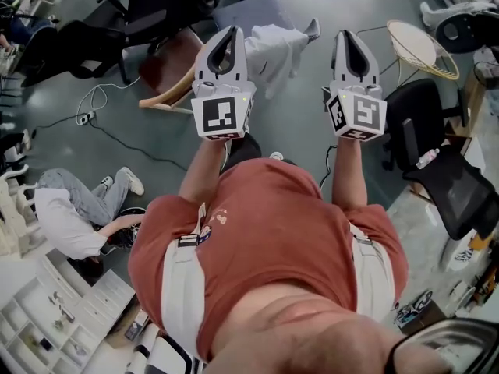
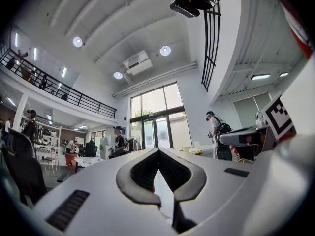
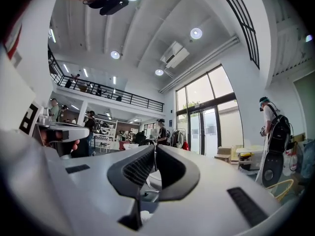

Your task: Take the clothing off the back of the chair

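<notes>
Left hand-held gripper (image 1: 227, 36) and right hand-held gripper (image 1: 352, 39), both pressed together, empty. Pale clothing (image 1: 274, 49) drapes the chair (image 1: 257, 10) back beyond and between them, untouched; bare floor (image 1: 156, 135) around, black office chairs (image 1: 437, 162) flanking

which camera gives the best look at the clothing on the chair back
The head view. The pale grey cloth garment shows plainly there from above, hanging draped out in front. The left gripper view and the right gripper view look level across the room and show at most pale slivers low down, too little to tell.
</notes>
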